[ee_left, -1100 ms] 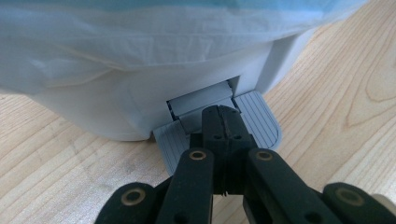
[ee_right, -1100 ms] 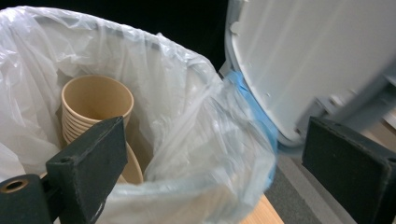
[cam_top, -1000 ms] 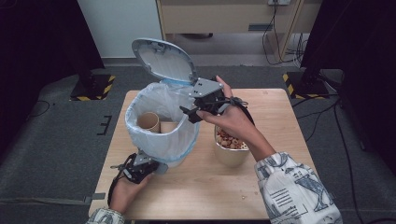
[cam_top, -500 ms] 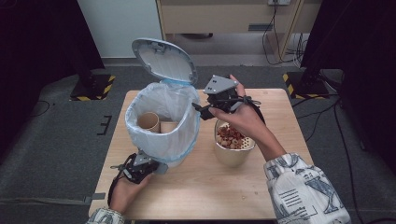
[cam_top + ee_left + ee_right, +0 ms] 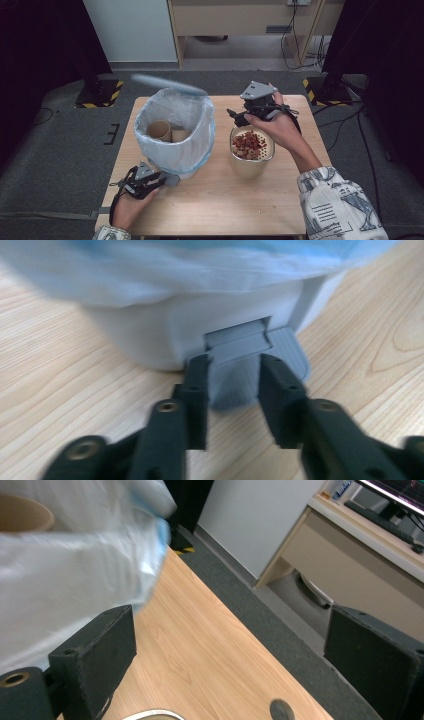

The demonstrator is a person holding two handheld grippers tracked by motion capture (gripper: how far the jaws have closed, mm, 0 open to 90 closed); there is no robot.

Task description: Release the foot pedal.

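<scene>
Pedal bin, white plastic with a pale blue liner (image 5: 175, 135), stands mid-table. Its grey foot pedal (image 5: 250, 357) sits between the left gripper (image 5: 232, 390) jaws, which just parted, releasing it; the grey lid (image 5: 167, 85), upright a second ago, is dropping shut. Right gripper (image 5: 240, 116) gapes empty beside the beige cup of snacks (image 5: 251, 150). Inside the bin: two cardboard tubes (image 5: 160, 131).

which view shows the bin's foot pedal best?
Left gripper view: the grey pedal sits close up at the bin's base, between the left gripper jaws, which have just been opening. The high view shows it small beside that gripper. The right gripper view has the liner.
</scene>
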